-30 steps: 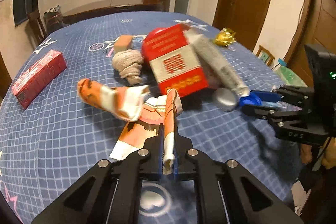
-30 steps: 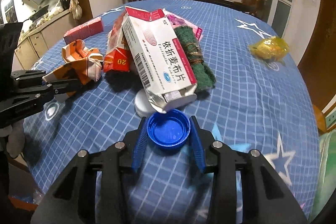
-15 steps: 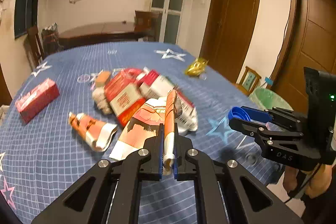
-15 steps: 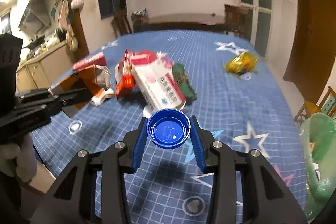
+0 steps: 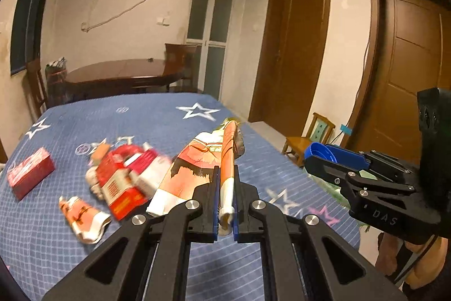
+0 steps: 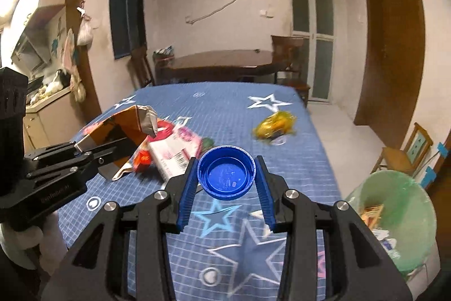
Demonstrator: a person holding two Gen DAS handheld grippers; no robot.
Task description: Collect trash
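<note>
My left gripper [image 5: 225, 179] is shut on a flattened orange-and-white carton [image 5: 194, 168], held in the air above the blue star-patterned tablecloth [image 5: 141, 117]. In the right wrist view the same carton [image 6: 126, 123] juts from the left gripper [image 6: 84, 153] at the left. My right gripper [image 6: 227, 174] is shut on a blue bottle cap [image 6: 227, 177], hollow side toward the camera, also raised over the table; the cap [image 5: 320, 151] shows at the right in the left wrist view. A green-lined trash bin [image 6: 394, 219] stands beside the table at lower right.
On the cloth lie red and white boxes [image 5: 124, 179], a crumpled orange wrapper [image 5: 81, 216], a red box [image 5: 29, 177] at the left and a yellow wrapper [image 6: 274, 124]. A small wooden chair [image 5: 310, 140] and doors stand to the right; a dark table is behind.
Both grippers have risen off the table with their loads, the carton and the blue cap. The views tilted up, the litter pile dropped lower, and the green bin came into the right wrist view.
</note>
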